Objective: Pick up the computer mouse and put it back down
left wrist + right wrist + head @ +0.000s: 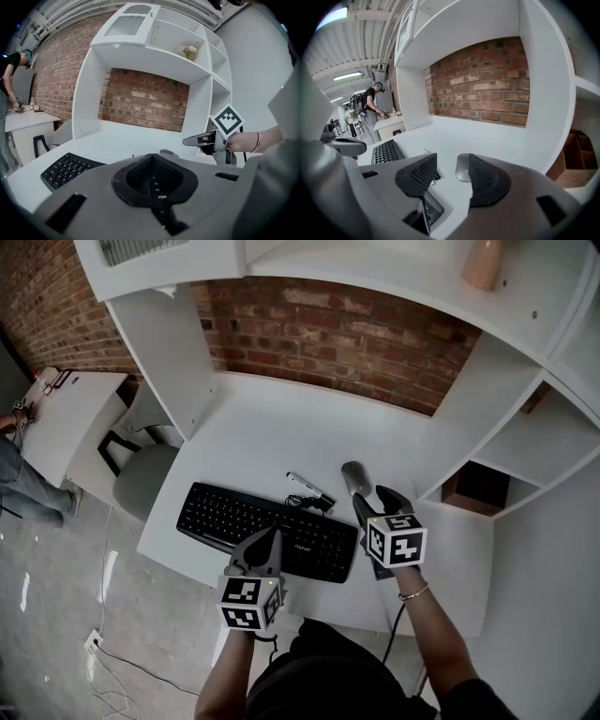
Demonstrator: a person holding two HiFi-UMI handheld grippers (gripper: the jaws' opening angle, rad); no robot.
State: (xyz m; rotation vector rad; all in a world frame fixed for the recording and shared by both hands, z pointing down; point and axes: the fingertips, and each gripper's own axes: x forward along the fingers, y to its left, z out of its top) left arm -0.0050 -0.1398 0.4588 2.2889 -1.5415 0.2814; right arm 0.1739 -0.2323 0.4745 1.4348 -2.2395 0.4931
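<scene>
White built-in desk with shelf unit (281,432) fills the head view, bare white top, upright side panels left and right; red brick wall (328,334) shows behind it, inside the alcove; grey glossy floor (56,577) to the left, with a wall socket and loose white cable (98,652) on it. White side table (66,418) stands well left of the desk, a person (370,105) bent over it. Grey padded chair (145,479) sits just beside the desk's left edge. Brown wooden box (478,488) sits in the lower right cubby; peach vase (483,263) on the top shelf.

Black flat keyboard (267,521) lies near the desk's front edge. Left gripper (265,545) hangs over the keyboard's near edge, jaws clenched together on nothing in the left gripper view (152,176). Right gripper (375,501) is right of the keyboard, low over the desk, jaws released and spread wide (451,174).

Grey oval computer mouse (354,477) rests on the desk right of the keyboard's far corner, just ahead of the right gripper's gap, not clasped; the right jaw covers the mouse's (462,168) right side in the right gripper view. Small white stick with black cord (309,487) lies between the keyboard's far edge and the mouse, apart from both.
</scene>
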